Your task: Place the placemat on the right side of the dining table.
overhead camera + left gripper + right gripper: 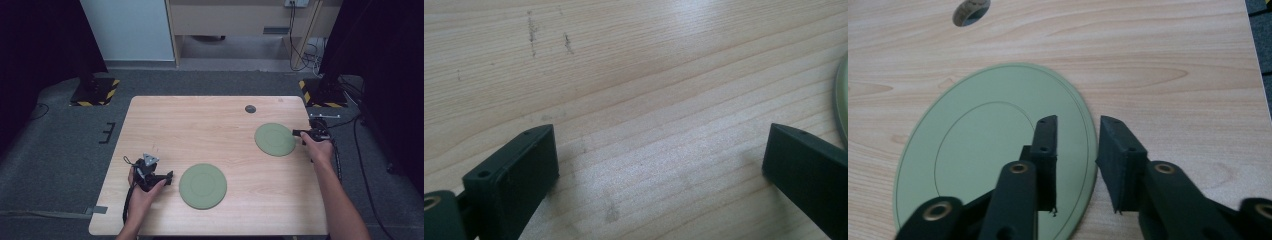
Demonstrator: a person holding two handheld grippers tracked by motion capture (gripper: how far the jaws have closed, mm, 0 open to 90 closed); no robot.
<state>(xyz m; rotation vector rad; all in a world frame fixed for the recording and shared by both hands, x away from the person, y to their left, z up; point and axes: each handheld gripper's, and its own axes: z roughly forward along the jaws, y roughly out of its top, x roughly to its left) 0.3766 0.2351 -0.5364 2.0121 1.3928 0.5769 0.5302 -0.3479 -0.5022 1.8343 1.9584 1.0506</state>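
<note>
Right tongs [1075, 150] stand slightly apart astride the flat round green plate's [978, 150] rim; left tongs [659, 155] wide apart.

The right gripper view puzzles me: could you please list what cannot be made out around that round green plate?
- Whether the right tongs touch the round green plate: one jaw stands over it, one beside its rim, the contact line hidden by the jaws.
- The plate's near edge: cut off by the frame's bottom and the tongs.
- High view: the jaw gap is too small.
</note>
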